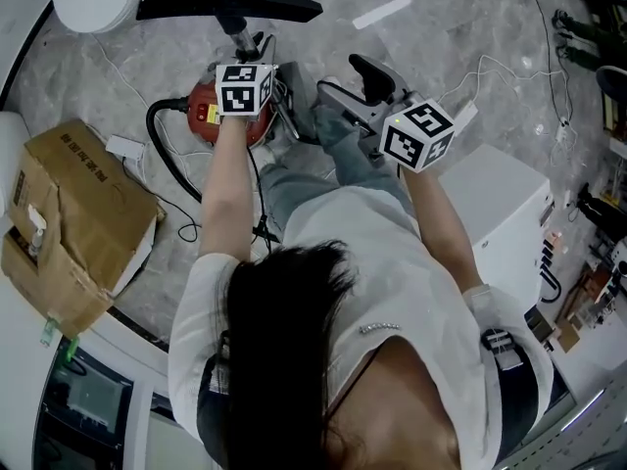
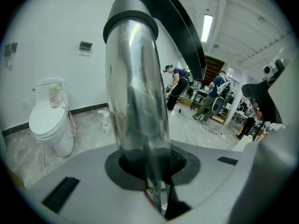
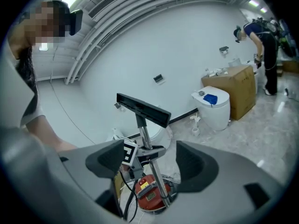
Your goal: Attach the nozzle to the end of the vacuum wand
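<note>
The chrome vacuum wand (image 2: 138,101) stands up from the red vacuum body (image 1: 208,116). My left gripper (image 2: 149,169) is shut on the wand partway up. The black floor nozzle (image 1: 230,3) sits at the wand's top end, its dark neck (image 2: 128,20) over the tube. In the right gripper view the nozzle (image 3: 142,108) stands crosswise on the wand (image 3: 154,171), with the left gripper's marker cube (image 3: 129,153) beside it. My right gripper (image 3: 152,161) is open and holds nothing, a short way to the right of the wand. In the head view it (image 1: 358,88) is next to the left gripper (image 1: 251,62).
A black hose (image 1: 162,150) loops off the vacuum body. A cardboard box (image 1: 73,213) lies at the left, a white toilet (image 3: 212,108) at the back, and a white cabinet (image 1: 505,213) at the right. Cables trail across the floor. People (image 2: 177,85) stand in the distance.
</note>
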`<state>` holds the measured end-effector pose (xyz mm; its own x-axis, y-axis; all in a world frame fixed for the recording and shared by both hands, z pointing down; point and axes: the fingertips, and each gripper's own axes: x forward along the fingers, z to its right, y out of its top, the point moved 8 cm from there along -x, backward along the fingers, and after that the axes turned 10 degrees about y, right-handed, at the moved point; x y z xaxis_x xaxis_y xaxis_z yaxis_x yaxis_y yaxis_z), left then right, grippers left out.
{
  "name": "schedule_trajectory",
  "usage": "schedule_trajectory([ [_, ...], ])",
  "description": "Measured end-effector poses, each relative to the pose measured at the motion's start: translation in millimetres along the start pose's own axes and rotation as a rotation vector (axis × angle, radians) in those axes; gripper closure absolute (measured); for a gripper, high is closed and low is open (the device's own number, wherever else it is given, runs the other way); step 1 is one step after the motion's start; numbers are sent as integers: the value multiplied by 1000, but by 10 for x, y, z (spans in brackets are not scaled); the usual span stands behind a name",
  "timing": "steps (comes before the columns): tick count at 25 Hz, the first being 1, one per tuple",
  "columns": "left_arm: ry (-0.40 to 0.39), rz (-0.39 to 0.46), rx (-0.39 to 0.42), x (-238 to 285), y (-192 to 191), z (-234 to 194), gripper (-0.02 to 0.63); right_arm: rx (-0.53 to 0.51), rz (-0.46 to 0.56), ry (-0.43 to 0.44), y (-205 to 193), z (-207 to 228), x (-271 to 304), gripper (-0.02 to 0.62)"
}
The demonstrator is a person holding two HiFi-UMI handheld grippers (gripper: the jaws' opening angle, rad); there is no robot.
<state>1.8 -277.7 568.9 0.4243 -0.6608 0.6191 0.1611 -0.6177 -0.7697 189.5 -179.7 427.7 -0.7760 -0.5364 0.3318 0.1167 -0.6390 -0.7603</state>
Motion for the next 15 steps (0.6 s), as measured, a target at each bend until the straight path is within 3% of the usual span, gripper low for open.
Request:
schedule_trajectory([
  [15,-18,-8,-2,89,6,15,532,6,-18,-8,-19,81,-12,235],
])
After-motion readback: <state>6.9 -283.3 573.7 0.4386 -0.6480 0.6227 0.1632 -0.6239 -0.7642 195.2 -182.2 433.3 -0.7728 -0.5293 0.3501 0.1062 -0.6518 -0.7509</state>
